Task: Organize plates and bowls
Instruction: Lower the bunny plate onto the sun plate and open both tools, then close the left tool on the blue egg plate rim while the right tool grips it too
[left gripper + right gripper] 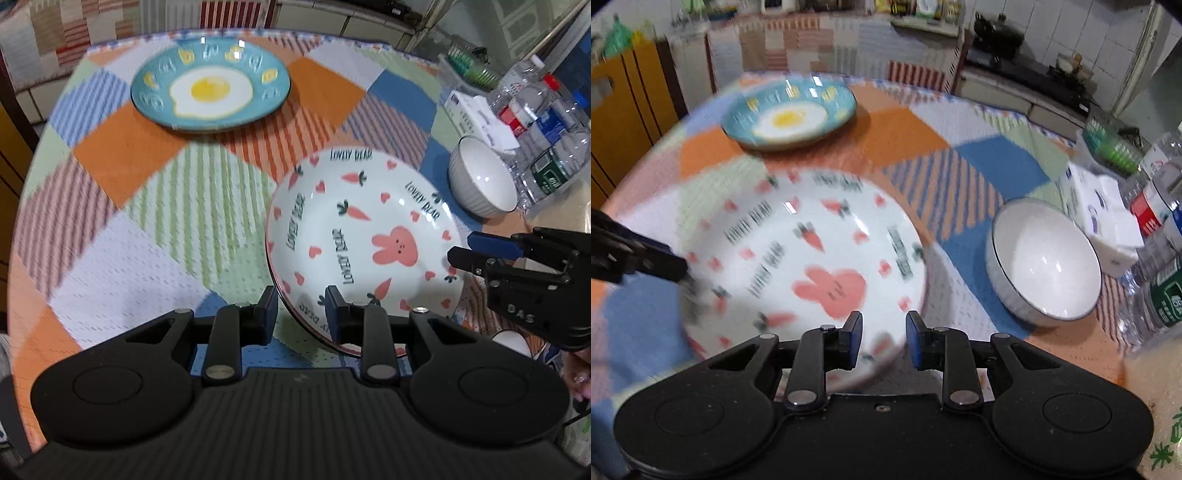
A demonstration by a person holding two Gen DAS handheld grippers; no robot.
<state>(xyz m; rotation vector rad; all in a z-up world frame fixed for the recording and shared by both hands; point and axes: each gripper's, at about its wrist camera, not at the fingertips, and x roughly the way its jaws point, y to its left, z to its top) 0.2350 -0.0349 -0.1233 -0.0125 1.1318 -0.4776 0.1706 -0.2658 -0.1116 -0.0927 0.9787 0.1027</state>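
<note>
Two grippers are working one dish right now. I'm holding the left gripper [301, 314] around the near rim of the rabbit plate [364, 236]: one finger is sitting under the rim, the other over it, and the gap between them looks wider than the rim, so I can't tell if it's actually clamping. The plate is tilting up off the bench [122, 229], so something is carrying it. The right gripper [463, 249] is pinching the opposite edge, fingers nearly together, probably sharing the load to stop the plate swinging.

From the right wrist, that gripper [882, 338] is showing its fingers parted over the plate's near edge, so I'm not calling a firm grip there either.

The egg plate [210, 86] is lying flat at the far side, well apart. I'm guessing that's the stack target. The white bowl [1045, 258] is sitting near the bottles [546, 147], untouched. Motion blur is heavy on the right view.
</note>
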